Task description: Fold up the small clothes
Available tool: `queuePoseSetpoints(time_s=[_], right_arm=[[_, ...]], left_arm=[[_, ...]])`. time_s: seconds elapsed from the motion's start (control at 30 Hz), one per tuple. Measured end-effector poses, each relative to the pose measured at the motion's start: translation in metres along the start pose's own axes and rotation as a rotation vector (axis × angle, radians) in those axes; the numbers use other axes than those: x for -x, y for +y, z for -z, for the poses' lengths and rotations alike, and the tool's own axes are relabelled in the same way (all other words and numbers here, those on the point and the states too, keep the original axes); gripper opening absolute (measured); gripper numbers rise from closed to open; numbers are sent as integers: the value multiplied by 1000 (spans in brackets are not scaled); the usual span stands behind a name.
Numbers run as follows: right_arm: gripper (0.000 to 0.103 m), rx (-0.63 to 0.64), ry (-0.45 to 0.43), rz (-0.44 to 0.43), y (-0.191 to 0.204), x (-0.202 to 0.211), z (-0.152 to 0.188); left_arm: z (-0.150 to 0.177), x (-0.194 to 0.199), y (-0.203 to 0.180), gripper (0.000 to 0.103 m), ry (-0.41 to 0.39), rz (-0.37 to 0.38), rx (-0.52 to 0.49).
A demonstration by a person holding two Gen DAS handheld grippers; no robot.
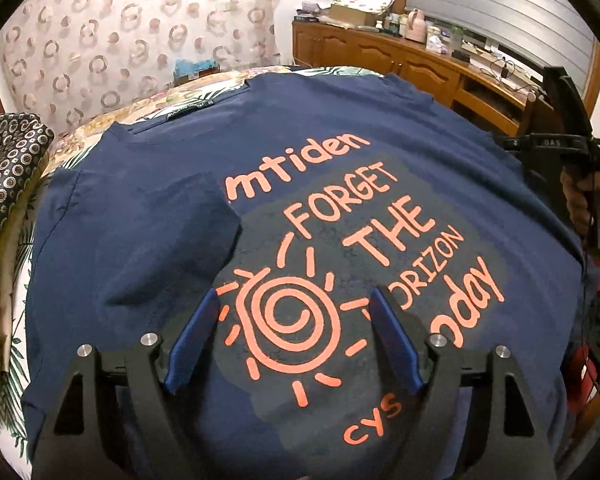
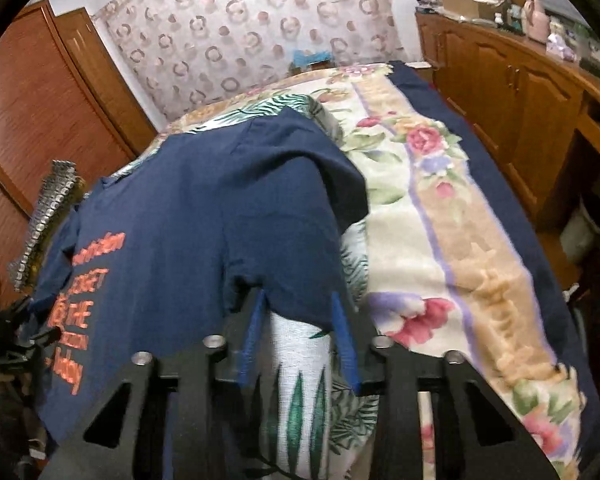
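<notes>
From my remote station, several items stay unresolved. The print on the navy T-shirt is partly covered: a folded sleeve hides the first letters of the top word, and my left gripper's right-hand finger cuts into "HORIZON". In the right wrist view the lettering is smeared by blur and only partly legible. The right gripper appears in the left wrist view only as a dark frame at the shirt's far right edge, with a hand partly cut off behind it.

The T-shirt is dark blue with orange text and a spiral sun on a grey patch. It lies front up on a floral bedspread, neck label away from me, one sleeve folded inward over the chest.

Relative to the shirt: the left gripper stands wide open above the sun print, one blue finger on each side of the spiral; neither grips cloth. The right gripper's fingers stand fairly close together at the shirt's side hem, which drapes over their tips. White leaf-patterned fabric shows in the gap between them. I cannot tell whether they pinch the hem.
</notes>
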State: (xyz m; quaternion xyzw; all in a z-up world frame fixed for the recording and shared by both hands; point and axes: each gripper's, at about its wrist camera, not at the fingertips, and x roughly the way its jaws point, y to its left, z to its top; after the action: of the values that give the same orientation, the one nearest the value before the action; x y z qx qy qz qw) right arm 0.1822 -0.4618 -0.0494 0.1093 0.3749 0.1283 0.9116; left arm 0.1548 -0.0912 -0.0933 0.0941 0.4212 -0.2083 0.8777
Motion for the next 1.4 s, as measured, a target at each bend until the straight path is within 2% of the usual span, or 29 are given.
queuePoseSetpoints(time_s=[0.17,0.3,0.43,0.6,0.73,0.83,0.93,1.0,1.1,1.17,1.27,1.4], right_arm=[[6,52,-20,64,8,4,-1],[5,95,-81,116,21,15,-7],[5,203,-145,177,52,25,-20],[5,361,-196,148,109,29,-26],[5,441,-156,82,143,14,-9],[5,450,-84,75,146,-9,7],[5,428,-39,72,138,-20,17],[9,402,-21,73,129,-17,21],[21,380,-30,77,123,-3,24],[42,357,-40,73,117,11,28],[44,323,-78,55,112,31,29],[46,258,-131,83,95,45,28]], left_arm=[[0,0,0,79,0,-2,-1],[0,-1,1,80,1,-5,0],[0,-1,1,80,1,-5,2],[0,-1,1,80,1,-5,2],[0,-1,1,80,0,-6,4],[-1,0,4,80,-6,-25,17],[1,12,9,80,-54,-28,47],[3,24,10,80,-86,-32,58],[3,43,11,80,-145,-21,83],[4,57,11,80,-179,-13,107],[3,70,10,80,-215,-3,115],[1,81,4,81,-243,-11,109]])
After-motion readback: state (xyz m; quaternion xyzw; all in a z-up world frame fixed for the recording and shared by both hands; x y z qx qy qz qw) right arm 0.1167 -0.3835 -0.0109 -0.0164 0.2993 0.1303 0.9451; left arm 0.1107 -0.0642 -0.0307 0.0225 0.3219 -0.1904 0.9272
